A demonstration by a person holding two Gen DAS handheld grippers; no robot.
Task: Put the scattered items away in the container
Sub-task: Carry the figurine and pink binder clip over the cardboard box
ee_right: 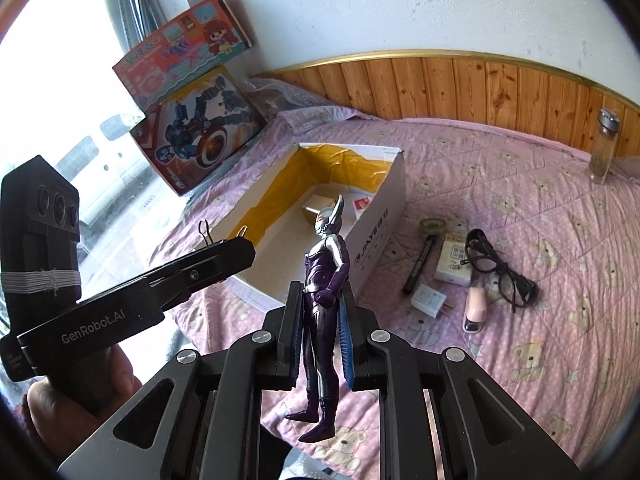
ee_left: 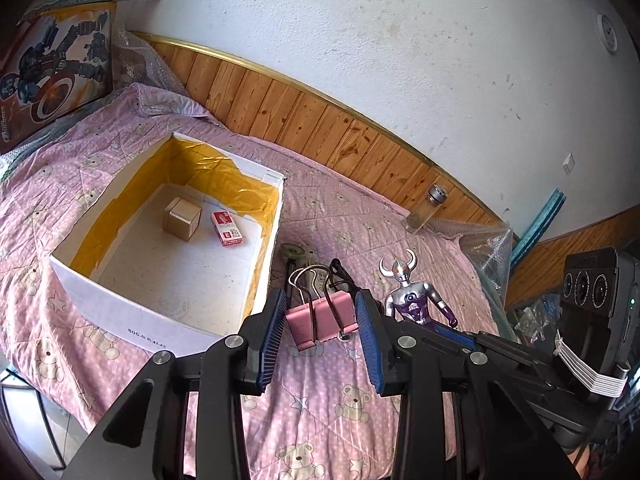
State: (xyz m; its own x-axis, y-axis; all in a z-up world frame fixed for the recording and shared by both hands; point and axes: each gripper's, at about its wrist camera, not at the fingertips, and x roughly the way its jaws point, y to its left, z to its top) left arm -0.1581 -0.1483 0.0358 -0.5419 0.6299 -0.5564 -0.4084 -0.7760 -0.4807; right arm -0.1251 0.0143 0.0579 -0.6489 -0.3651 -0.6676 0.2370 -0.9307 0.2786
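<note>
Pink binder clip [ee_left: 322,320] clamped between my left gripper [ee_left: 320,336] pads, white box [ee_left: 160,312] at ten o'clock, purple-and-silver horned figure [ee_right: 324,292] pinched at the waist in my right gripper [ee_right: 320,320], box [ee_right: 380,216] at twelve o'clock.

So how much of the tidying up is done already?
Two things are already in the box: a small cardboard cube and a red-and-white packet. In hand now: the left gripper holds a pink binder clip, and the right gripper holds the purple toy figure. Left on the bed: glasses, a pen, a white packet, a plug and a pink stapler.
</note>
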